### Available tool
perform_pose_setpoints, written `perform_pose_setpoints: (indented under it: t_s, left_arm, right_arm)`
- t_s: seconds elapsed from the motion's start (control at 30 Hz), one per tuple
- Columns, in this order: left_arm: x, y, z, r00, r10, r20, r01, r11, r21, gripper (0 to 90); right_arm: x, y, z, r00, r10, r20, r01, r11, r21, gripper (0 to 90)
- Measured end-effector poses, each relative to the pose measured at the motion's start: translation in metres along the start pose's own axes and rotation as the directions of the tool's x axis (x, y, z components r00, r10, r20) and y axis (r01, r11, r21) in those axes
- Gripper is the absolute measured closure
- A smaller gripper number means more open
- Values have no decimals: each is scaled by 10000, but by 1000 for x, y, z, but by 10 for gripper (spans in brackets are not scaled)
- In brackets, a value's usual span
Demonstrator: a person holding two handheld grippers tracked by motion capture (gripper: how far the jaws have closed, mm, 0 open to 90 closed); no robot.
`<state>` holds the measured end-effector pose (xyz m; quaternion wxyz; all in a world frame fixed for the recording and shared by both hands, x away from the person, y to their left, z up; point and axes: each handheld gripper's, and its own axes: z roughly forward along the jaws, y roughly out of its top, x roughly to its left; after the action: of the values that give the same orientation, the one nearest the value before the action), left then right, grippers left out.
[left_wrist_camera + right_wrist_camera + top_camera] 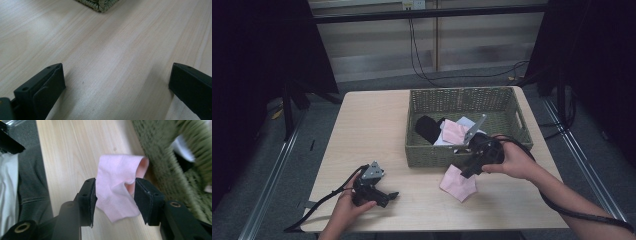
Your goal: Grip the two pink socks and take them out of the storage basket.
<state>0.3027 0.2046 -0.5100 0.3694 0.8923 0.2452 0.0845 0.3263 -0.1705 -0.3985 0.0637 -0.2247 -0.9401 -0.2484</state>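
Observation:
A pink cloth lies crumpled on the wooden table, just in front of a green woven basket. My right gripper hovers right over the cloth, pointing down and toward the left. In the right gripper view the pink cloth sits loosely between the half-spread jaws of my right gripper, one fold standing up, and the pads do not squeeze it. My left gripper rests near the table's front left. The left gripper view shows my left gripper with its jaws wide apart over bare wood.
The basket holds a black cloth, another pink cloth and something white. A corner of the basket shows far off in the left gripper view. The basket wall stands close beside the right jaw. Cables trail off the front edge.

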Motion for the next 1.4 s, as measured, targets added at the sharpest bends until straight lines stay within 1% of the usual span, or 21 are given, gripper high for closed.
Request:
perform_pose_setpoints:
  t_s: [0.07,0.23,0.27,0.33,0.4,0.53,0.57,0.63,0.67,0.7,0.8,0.87,0.9,1.03,1.07,1.1,1.2,1.23,1.3,1.37,1.4]
  left_arm:
    - [0,0,0,10000,3,0,-3,10000,1,0]
    - [0,0,0,10000,-14,-1,14,10000,-7,0]
    - [0,0,0,10000,-2,-2,2,10000,4,0]
    - [0,0,0,10000,-2,-5,2,10000,-1,0]
    - [0,0,0,10000,-43,-9,43,10000,-33,0]
    - [0,0,0,10000,-32,-11,32,10000,-40,0]
    - [0,0,0,10000,-32,-12,32,10000,-39,0]
    - [0,0,0,10000,-30,-10,30,10000,-39,0]
    - [0,0,0,10000,-35,-5,35,10000,-45,0]
    - [0,0,0,10000,-29,-6,29,10000,-47,0]
    - [0,0,0,10000,-32,-7,32,10000,-41,0]
    - [0,0,0,10000,-1,-16,1,10000,-36,0]
    - [0,0,0,10000,-3,-15,3,10000,-36,0]
    - [0,0,0,10000,-36,-7,36,10000,-44,0]
    - [0,0,0,10000,-34,-9,34,10000,-43,0]
    - [0,0,0,10000,-34,-6,34,10000,-44,0]
    - [0,0,0,10000,-31,-6,31,10000,-43,0]
    - [0,0,0,10000,-31,-10,31,10000,-42,0]
    - [0,0,0,10000,-30,-11,30,10000,-42,0]
    - [0,0,0,10000,-34,-10,34,10000,-43,0]
    - [0,0,0,10000,-37,-6,37,10000,-45,0]
  right_arm:
    - [0,1,-3,10000,25,56,-25,10000,-89,496]
    - [-6,13,-27,9997,126,194,-119,9993,-341,484]
    - [-11,17,-35,9990,240,374,-225,9989,-407,479]
    - [-13,19,-38,9987,315,400,-296,9985,-469,479]
    - [-21,23,-45,9972,468,586,-428,9968,-671,479]
    - [-39,31,-52,9916,673,1103,-601,9959,-670,512]
    - [-43,33,-51,9888,794,1267,-717,9954,-641,512]
    - [-52,36,-48,9857,955,1389,-882,9944,-576,511]
    - [-60,37,-45,9832,1033,1506,-964,9940,-525,511]
    - [-60,37,-45,9832,1033,1506,-964,9940,-525,511]
    - [-74,39,-37,9766,1333,1689,-1273,9908,-461,512]
    - [-81,41,-32,9744,1274,1853,-1248,9918,-260,512]
    - [-84,42,-29,9704,1447,1932,-1421,9895,-272,511]
    - [-96,45,-19,9653,1619,2047,-1595,9868,-285,504]
    - [-101,45,-13,9597,1832,2129,-1807,9830,-314,504]
    - [-101,45,-13,9597,1832,2129,-1807,9830,-314,504]
    - [-109,42,-5,9539,2030,2211,-2017,9790,-290,522]
    - [-112,41,-2,9461,2256,2322,-2262,9738,-246,532]
    - [-117,40,1,9407,2469,2327,-2470,9686,-292,545]
    - [-122,38,5,9293,2766,2445,-2743,9606,-441,583]
    - [-125,38,8,9252,2957,2378,-2920,9550,-513,601]
